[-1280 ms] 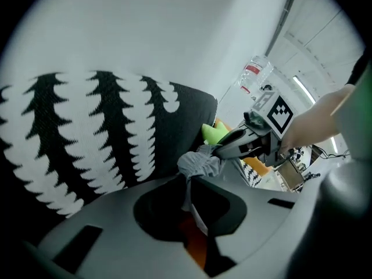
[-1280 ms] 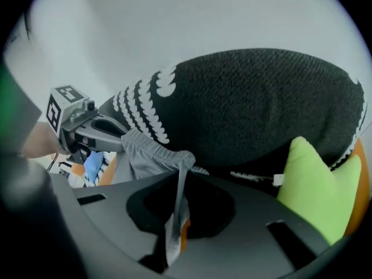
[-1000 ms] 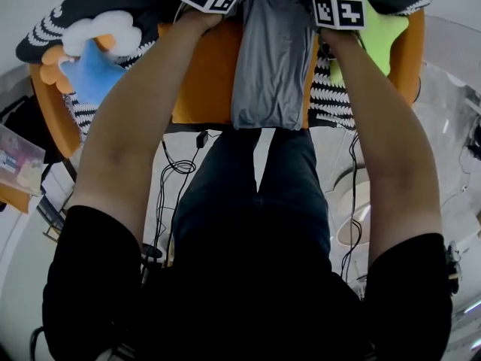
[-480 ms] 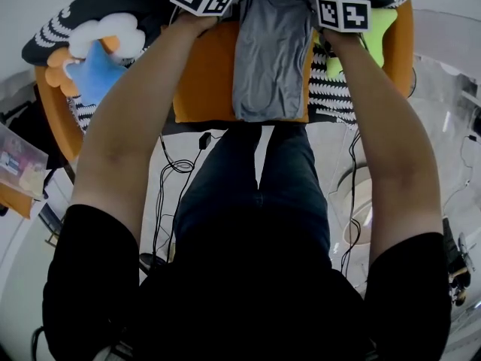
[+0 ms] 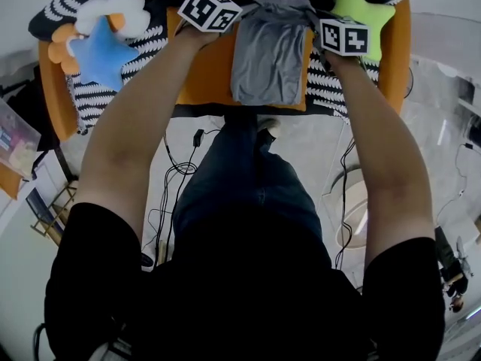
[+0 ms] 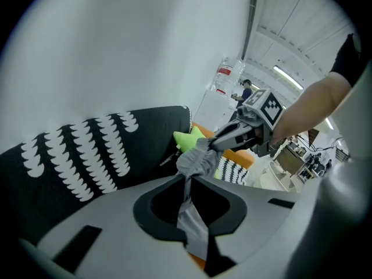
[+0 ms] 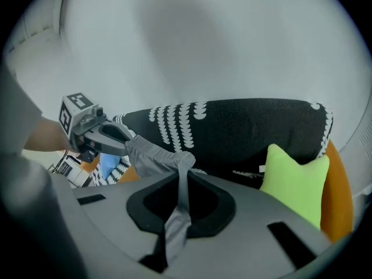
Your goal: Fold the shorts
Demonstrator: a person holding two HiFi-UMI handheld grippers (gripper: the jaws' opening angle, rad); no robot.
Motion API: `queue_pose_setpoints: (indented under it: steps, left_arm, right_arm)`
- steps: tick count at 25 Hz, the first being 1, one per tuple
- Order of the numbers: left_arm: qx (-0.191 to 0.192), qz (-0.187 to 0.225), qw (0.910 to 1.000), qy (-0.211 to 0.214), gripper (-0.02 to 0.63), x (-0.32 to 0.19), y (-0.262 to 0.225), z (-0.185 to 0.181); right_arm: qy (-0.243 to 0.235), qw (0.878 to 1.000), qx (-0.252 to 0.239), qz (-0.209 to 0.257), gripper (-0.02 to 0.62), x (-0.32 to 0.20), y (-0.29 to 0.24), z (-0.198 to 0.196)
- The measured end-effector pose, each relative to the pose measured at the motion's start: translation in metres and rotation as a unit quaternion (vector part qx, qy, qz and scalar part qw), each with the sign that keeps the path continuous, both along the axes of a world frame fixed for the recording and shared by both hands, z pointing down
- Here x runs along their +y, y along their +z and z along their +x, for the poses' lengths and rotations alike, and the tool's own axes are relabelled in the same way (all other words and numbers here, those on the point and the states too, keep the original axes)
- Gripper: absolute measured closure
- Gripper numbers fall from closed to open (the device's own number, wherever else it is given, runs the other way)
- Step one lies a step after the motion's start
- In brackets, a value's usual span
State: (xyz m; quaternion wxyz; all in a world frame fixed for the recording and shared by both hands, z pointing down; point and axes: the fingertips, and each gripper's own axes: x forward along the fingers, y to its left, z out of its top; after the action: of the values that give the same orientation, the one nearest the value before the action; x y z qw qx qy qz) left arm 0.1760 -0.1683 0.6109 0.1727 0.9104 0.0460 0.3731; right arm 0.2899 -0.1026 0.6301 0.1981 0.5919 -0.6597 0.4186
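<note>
Grey shorts (image 5: 267, 55) lie lengthwise on the orange seat (image 5: 203, 74), their top edge lifted between both grippers. My left gripper (image 5: 242, 6) is shut on the left corner of that edge, and my right gripper (image 5: 316, 19) is shut on the right corner. In the left gripper view the grey fabric (image 6: 195, 158) runs from my left gripper's (image 6: 187, 182) closed jaws across to the right gripper (image 6: 238, 133). The right gripper view mirrors this: the fabric (image 7: 157, 156) is pinched in my right gripper (image 7: 181, 179) and stretches to the left gripper (image 7: 110, 135).
A green star cushion (image 5: 364, 13) sits right of the shorts. A blue star cushion (image 5: 101, 51) and a white cloud cushion (image 5: 113, 10) lie at the left. The black backrest with white marks (image 7: 232, 132) stands behind. Cables (image 5: 176, 171) trail on the floor by my legs.
Both grippers have risen and come toward me, carrying the shorts' top edge. The stretch of shorts lying on the seat looks shorter.
</note>
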Motion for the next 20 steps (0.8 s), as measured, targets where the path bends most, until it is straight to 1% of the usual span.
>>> queue_pose_setpoints:
  steps: [3, 5, 10, 16, 20]
  left_arm:
    - [-0.014, 0.014, 0.9995, 0.025, 0.552, 0.033, 0.002, -0.013]
    - [-0.019, 0.016, 0.9992, 0.032, 0.552, 0.05, 0.004, -0.018]
    - [-0.029, 0.011, 0.9989, 0.036, 0.552, 0.08, 0.017, -0.035]
    - [-0.04, 0.006, 0.9985, 0.037, 0.552, 0.106, 0.03, -0.052]
    - [-0.048, 0.003, 0.998, 0.04, 0.552, 0.124, 0.037, -0.063]
  right_arm:
    - [0.007, 1.0, -0.016, -0.006, 0.571, 0.025, 0.006, -0.012]
    - [0.006, 1.0, -0.022, -0.01, 0.571, 0.042, 0.012, -0.018]
    - [-0.002, 0.999, -0.03, -0.018, 0.57, 0.074, 0.024, -0.034]
    - [-0.009, 0.999, -0.039, -0.02, 0.569, 0.1, 0.033, -0.051]
    - [-0.013, 0.998, -0.046, -0.03, 0.569, 0.121, 0.044, -0.064]
